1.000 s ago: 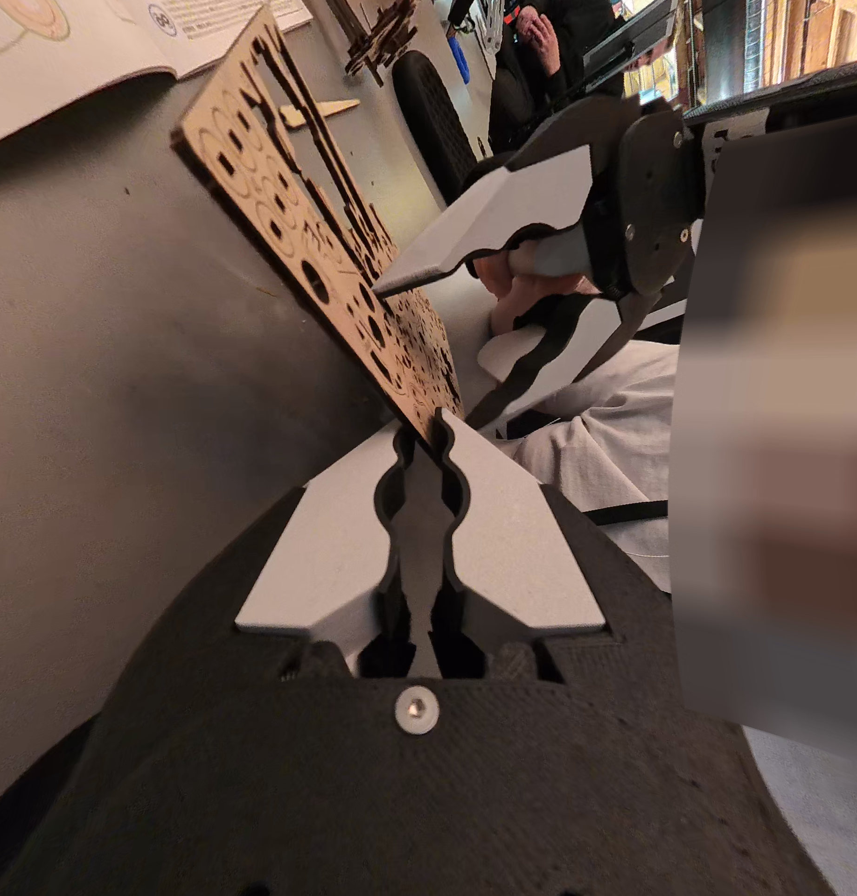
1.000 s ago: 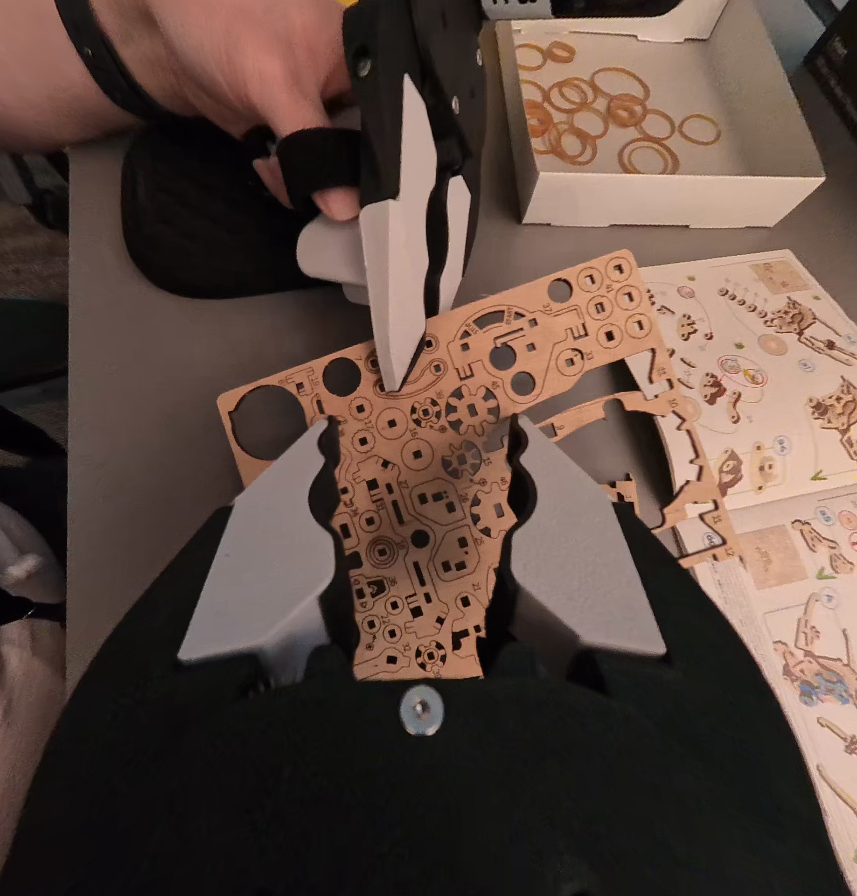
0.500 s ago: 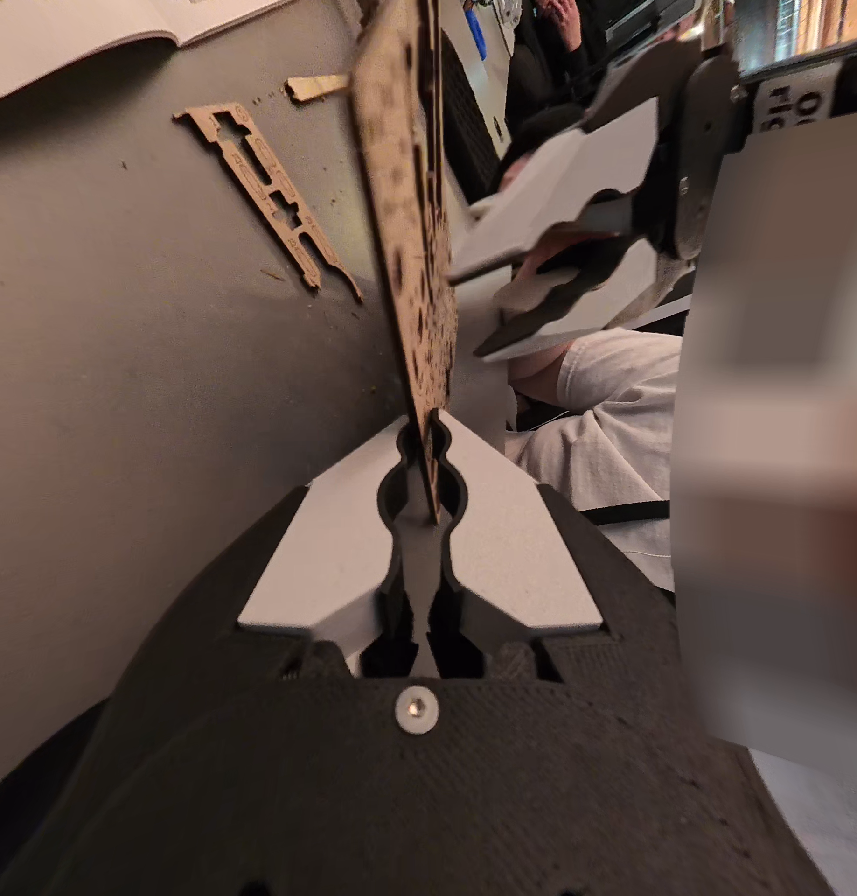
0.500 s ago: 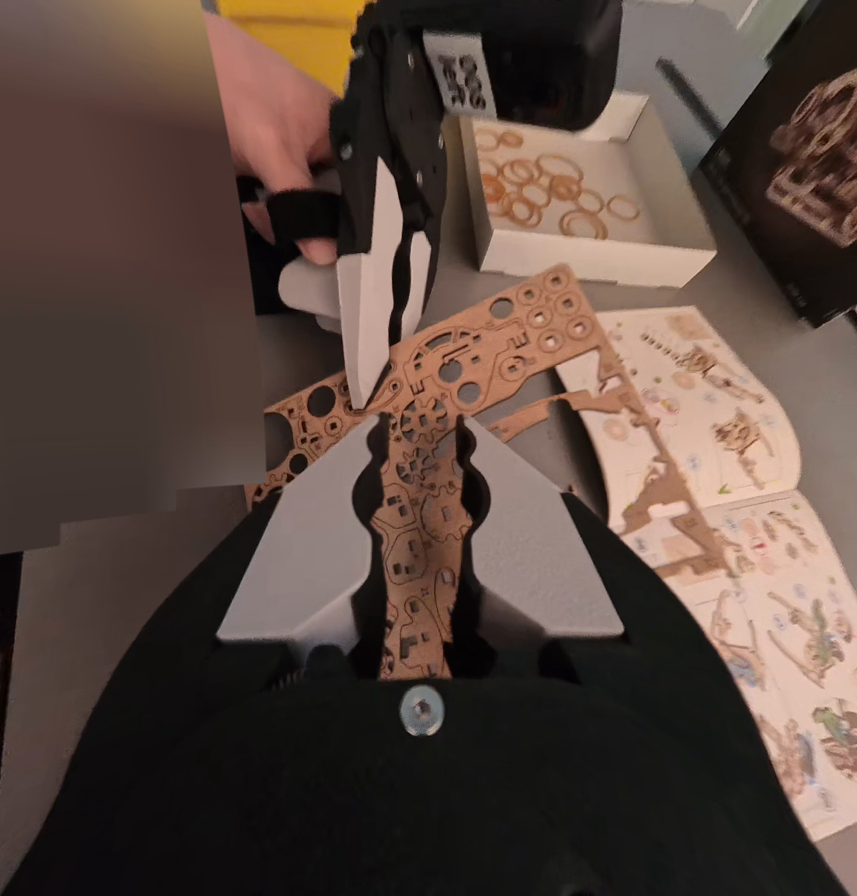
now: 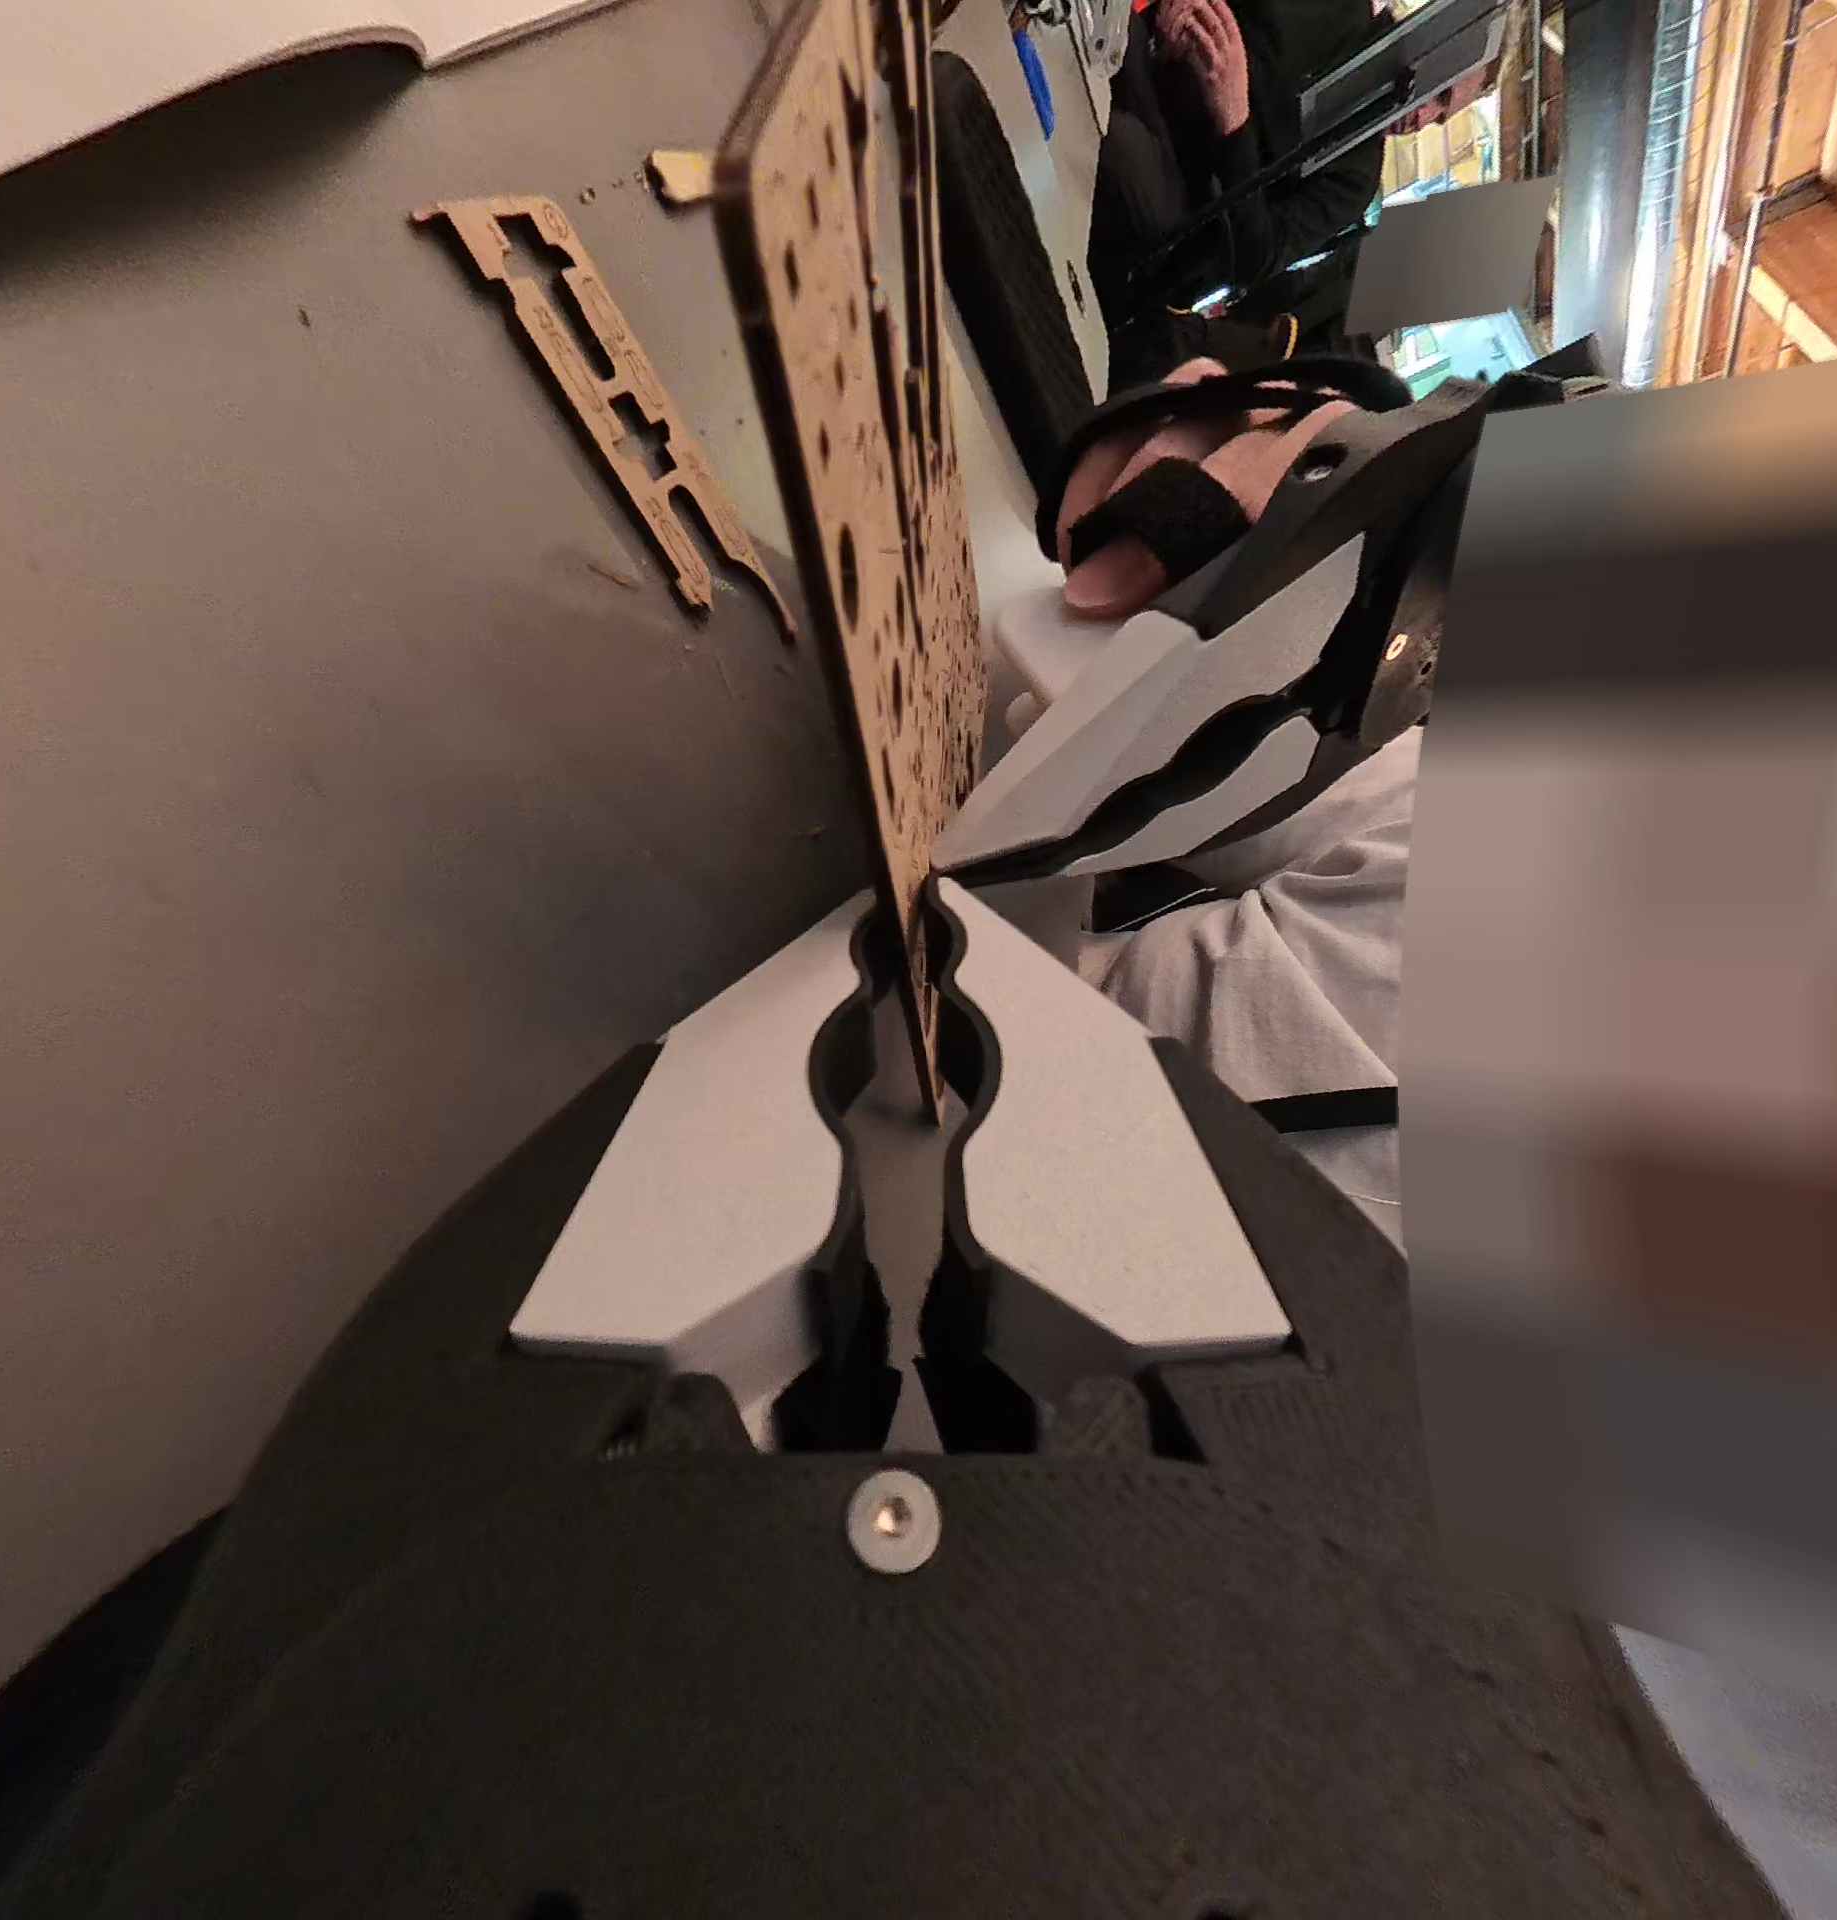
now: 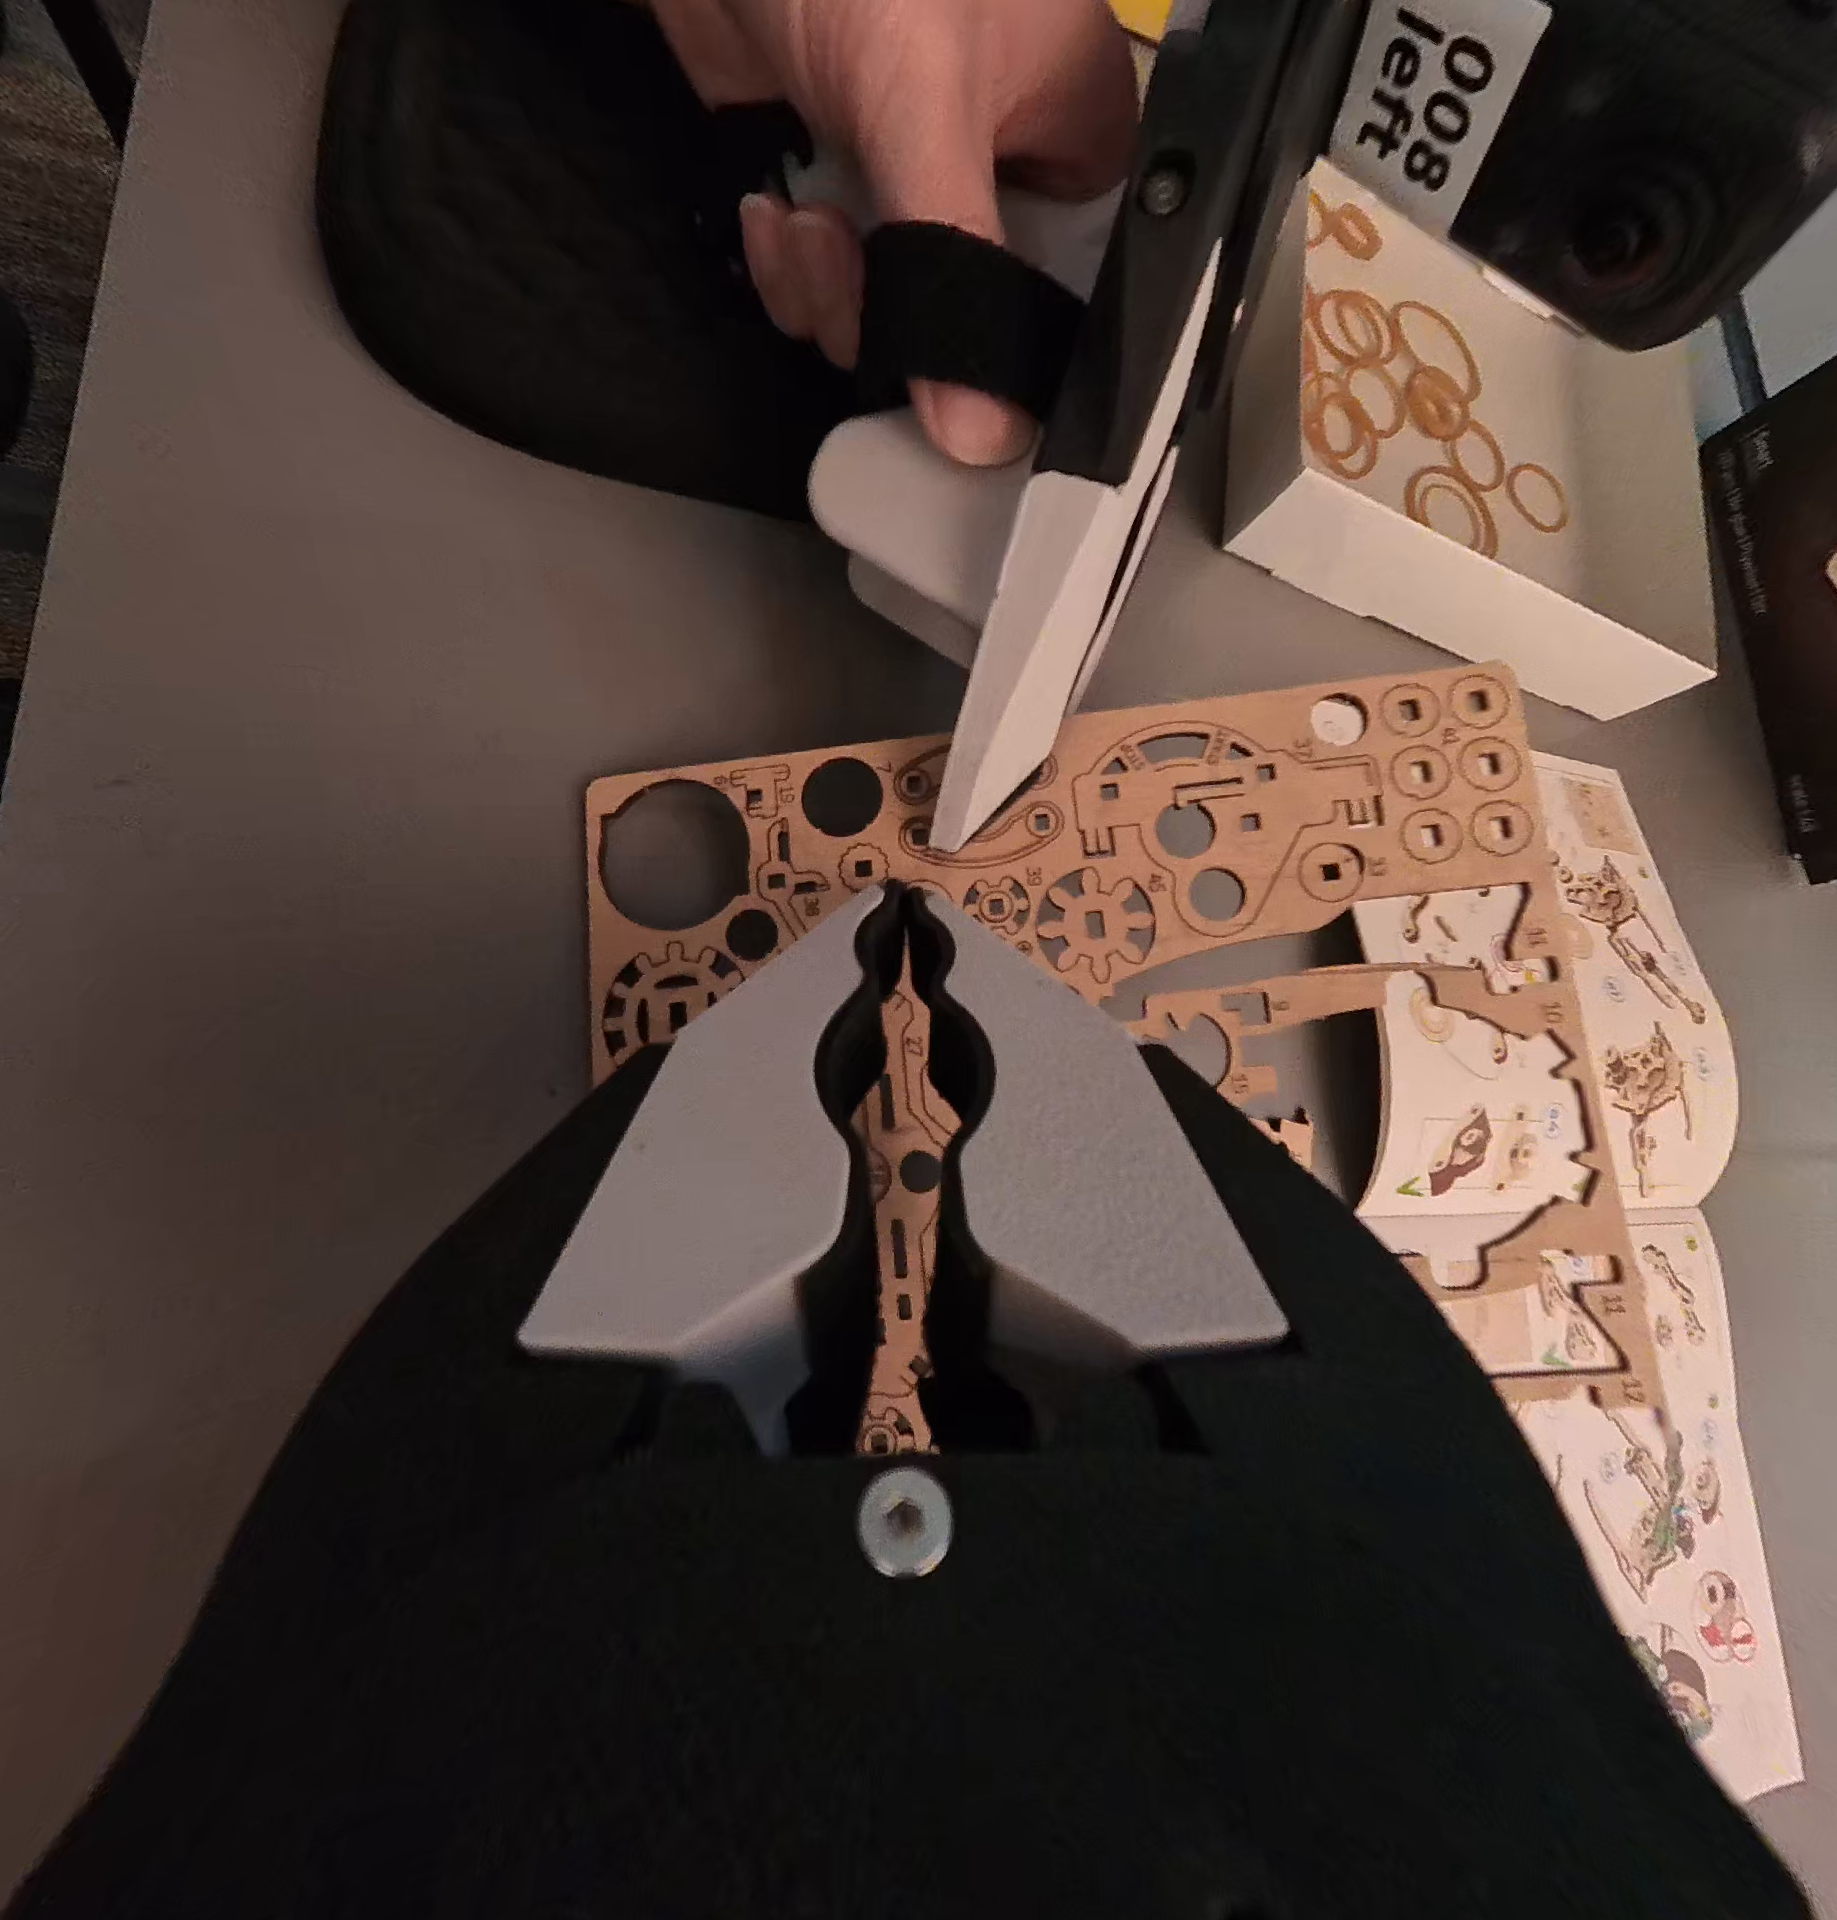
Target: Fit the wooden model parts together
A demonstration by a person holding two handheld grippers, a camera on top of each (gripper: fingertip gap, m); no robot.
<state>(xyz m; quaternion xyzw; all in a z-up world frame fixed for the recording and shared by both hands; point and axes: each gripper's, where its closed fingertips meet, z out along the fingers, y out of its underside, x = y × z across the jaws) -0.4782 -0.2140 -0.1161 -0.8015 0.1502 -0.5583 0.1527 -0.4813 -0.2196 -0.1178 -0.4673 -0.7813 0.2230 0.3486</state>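
The laser-cut wooden parts sheet (image 5: 852, 520) stands on edge above the grey table. My left gripper (image 5: 909, 904) is shut on its lower edge. In the right wrist view the sheet (image 6: 1205, 821) faces the camera and the left gripper (image 6: 955, 831) comes down from above, pinching it near the top left. My right gripper (image 6: 893, 899) is shut, its tips against the face of the sheet just below the left gripper. In the left wrist view the right gripper (image 5: 945, 862) touches the sheet from the right. I see nothing held between its fingers.
A wooden offcut strip (image 5: 602, 395) lies flat on the table. A white box (image 6: 1465, 623) of rubber bands stands at the back right. An open instruction booklet (image 6: 1662, 1558) lies right of the sheet. A black pad (image 6: 540, 260) is at the back left. Left and right tips are no more than a few centimetres apart.
My left gripper has raised the sheet from tilted to nearly upright. My right gripper has closed from wide open and moved its tips onto the sheet's face.
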